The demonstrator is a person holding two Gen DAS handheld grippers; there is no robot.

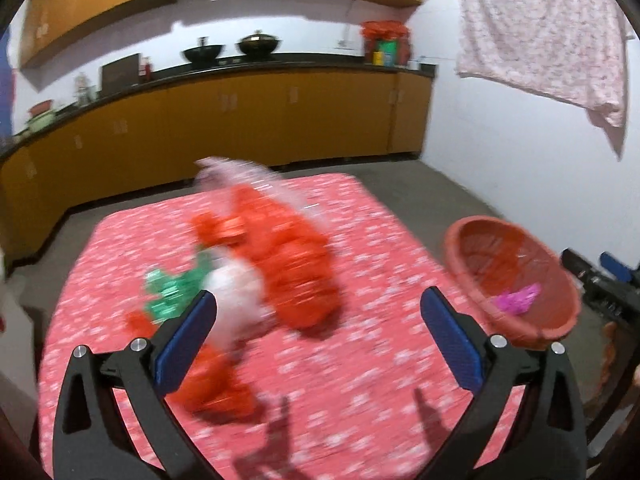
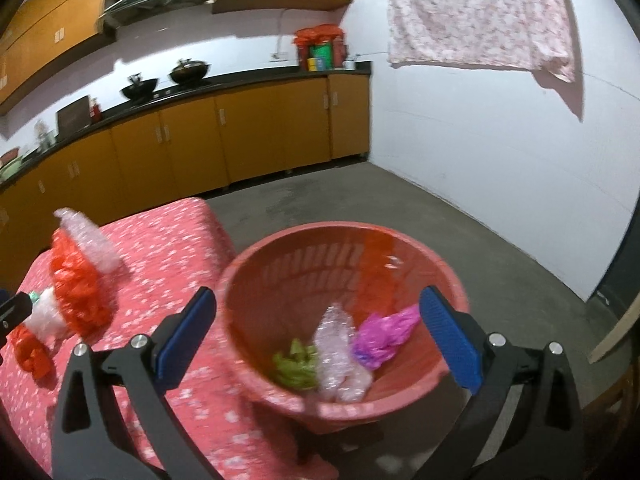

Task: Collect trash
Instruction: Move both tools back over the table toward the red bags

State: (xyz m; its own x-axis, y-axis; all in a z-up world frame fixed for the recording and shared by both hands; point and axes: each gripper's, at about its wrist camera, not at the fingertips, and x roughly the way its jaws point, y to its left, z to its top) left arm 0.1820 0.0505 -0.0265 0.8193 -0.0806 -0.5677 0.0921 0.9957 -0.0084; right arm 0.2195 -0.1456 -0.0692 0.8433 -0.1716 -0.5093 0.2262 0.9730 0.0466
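My left gripper [image 1: 318,316] and right gripper [image 2: 318,320] both have jaws spread wide, empty — orange bags [image 1: 288,264] lie on the worktop [image 1: 360,380], basket [image 2: 452,280] at its edge holds pink wrapper [image 2: 380,340].

Red basket [image 2: 256,276] — pink, green bags; tablecloth [image 1: 360,380] — red, white-speckled.

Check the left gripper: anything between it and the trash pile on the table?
Nothing visible. The left gripper is open above the red tablecloth, with the trash pile directly ahead. Its left finger overlaps the white bag in view; contact is unclear through blur. The basket sits off right.
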